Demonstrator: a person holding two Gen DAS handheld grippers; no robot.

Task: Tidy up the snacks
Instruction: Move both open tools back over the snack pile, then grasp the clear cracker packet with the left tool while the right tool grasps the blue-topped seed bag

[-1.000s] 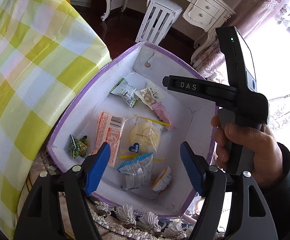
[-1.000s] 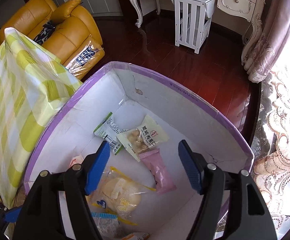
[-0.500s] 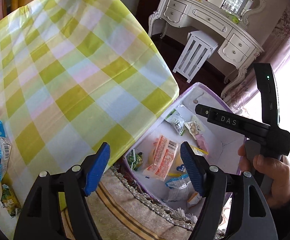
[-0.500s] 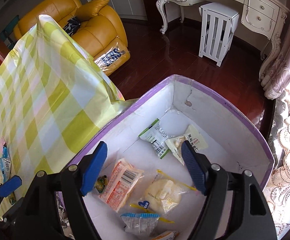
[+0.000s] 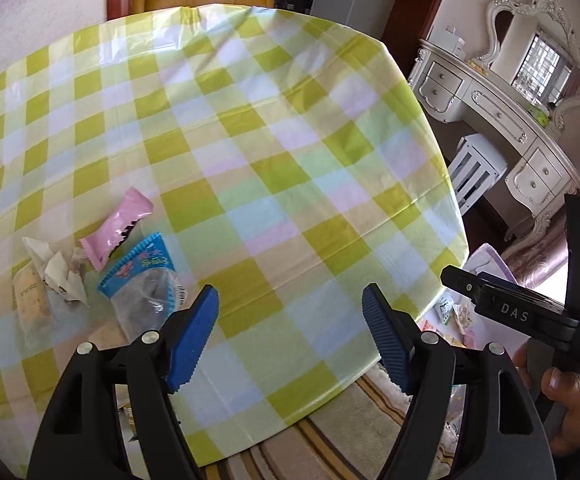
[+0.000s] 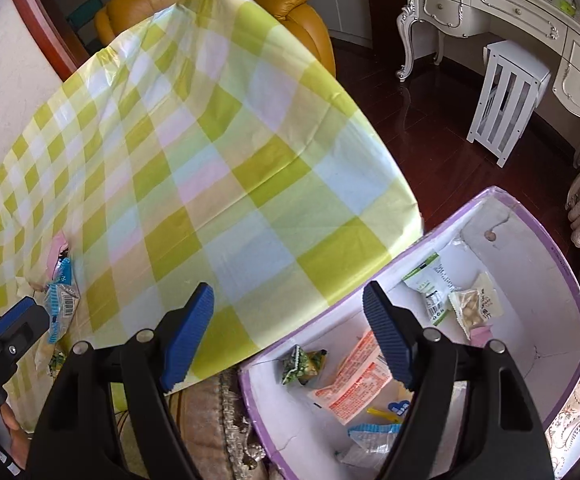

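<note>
Grippers swung off purple-rimmed white cardboard box point(image 6: 570, 276) back toward checked plastic tablecloth point(image 5: 250, 160); left gripper point(image 5: 290, 336), right gripper point(image 6: 288, 334) both gaping, empty. Pink wrapped snack point(image 5: 116, 232) at ten o'clock next.

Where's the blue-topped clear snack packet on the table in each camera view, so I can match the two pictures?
Left wrist: blue-topped clear packet lies lower left on the checked tablecloth, just beyond the left gripper.
Right wrist: same packet sits at the far left edge, small, barcode showing.
Shared landmark: white slatted stool on the dark floor.
</note>
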